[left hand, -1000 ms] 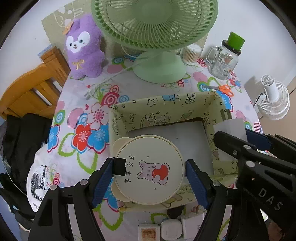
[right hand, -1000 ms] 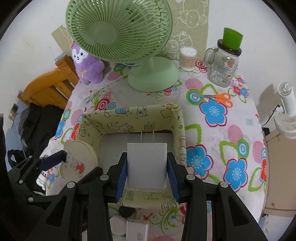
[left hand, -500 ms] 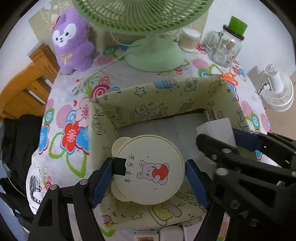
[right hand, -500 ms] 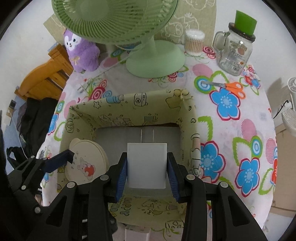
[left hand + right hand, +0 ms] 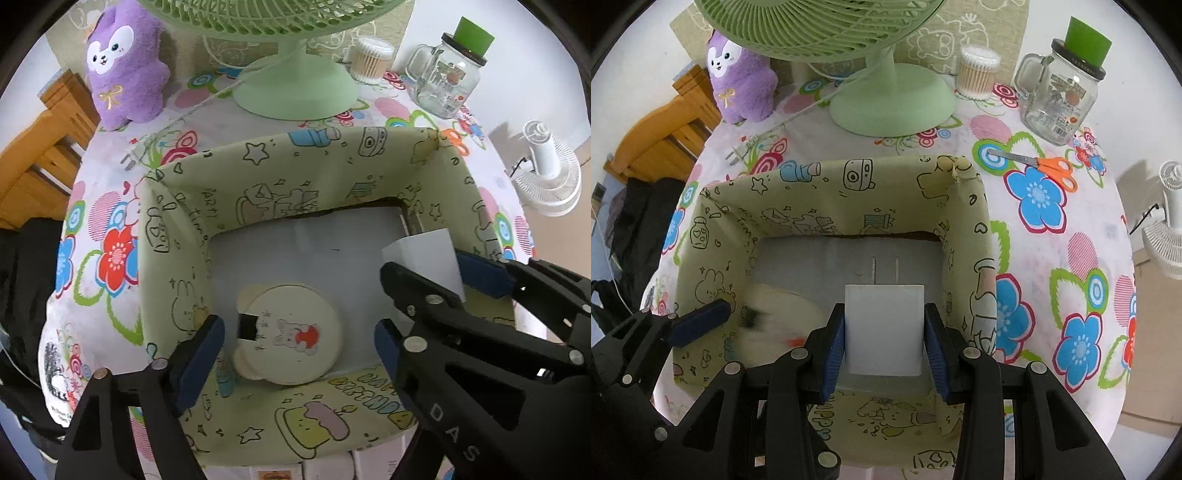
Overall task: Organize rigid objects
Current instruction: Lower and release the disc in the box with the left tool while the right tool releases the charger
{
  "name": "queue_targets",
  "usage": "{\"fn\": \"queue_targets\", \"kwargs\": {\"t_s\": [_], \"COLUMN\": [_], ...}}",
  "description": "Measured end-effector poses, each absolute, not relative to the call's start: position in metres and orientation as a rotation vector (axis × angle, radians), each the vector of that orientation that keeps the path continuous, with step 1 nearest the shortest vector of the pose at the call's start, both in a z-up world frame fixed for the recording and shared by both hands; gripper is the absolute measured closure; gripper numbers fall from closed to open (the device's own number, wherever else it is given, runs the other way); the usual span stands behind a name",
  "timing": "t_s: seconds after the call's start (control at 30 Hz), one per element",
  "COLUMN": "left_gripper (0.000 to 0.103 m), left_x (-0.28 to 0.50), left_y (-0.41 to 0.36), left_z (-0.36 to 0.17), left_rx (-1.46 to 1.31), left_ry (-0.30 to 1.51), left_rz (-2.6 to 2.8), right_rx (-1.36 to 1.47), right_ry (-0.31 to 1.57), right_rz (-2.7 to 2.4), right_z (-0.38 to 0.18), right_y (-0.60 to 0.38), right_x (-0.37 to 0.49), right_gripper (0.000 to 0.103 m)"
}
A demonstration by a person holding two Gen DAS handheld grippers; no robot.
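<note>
With the left gripper [image 5: 295,343] spread apart above the round bear-print case [image 5: 290,338] lying in the fabric storage box [image 5: 827,192], the right gripper [image 5: 884,328], pinching the white charger [image 5: 884,325] (prongs forward), should lower it beside the case before opening.

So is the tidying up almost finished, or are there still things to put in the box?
One thing looks done: the round bear case lies in the fabric box, and the left gripper is open around it. In hand: the right gripper holds the white charger over the box, not yet let go. Left: a few small white items sit at the near edge, outside the box.
</note>
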State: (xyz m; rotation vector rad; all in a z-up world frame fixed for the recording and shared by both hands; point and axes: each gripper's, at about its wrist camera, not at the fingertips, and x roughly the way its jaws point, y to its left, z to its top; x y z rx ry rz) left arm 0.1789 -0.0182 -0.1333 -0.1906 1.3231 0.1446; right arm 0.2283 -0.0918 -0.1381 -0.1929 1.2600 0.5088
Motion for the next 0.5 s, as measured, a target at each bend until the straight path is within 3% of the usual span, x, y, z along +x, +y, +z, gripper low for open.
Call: {"fn": "queue_targets", "kwargs": {"t_s": [0.17, 0.37, 0.5], "left_gripper": [0.011, 0.009, 0.008], "left_x": [0.179, 0.175, 0.170], "left_y": [-0.018, -0.019, -0.020], "left_z": [-0.131, -0.121, -0.115], "left_rx": [-0.199, -0.192, -0.167], "left_ry": [1.324, 1.307, 1.296], "left_rz": [0.130, 0.128, 0.139], "right_rx": [-0.181, -0.131, -0.104], "right_ry": [1.271, 1.297, 1.319], "right_rz": [0.511, 0.519, 0.509], "right_z": [-0.138, -0.135, -0.133], "right_y": [-0.092, -0.093, -0.094], "right_x": [0.229, 0.227, 0.223], "right_gripper": [0.056, 0.038, 0.032]}}
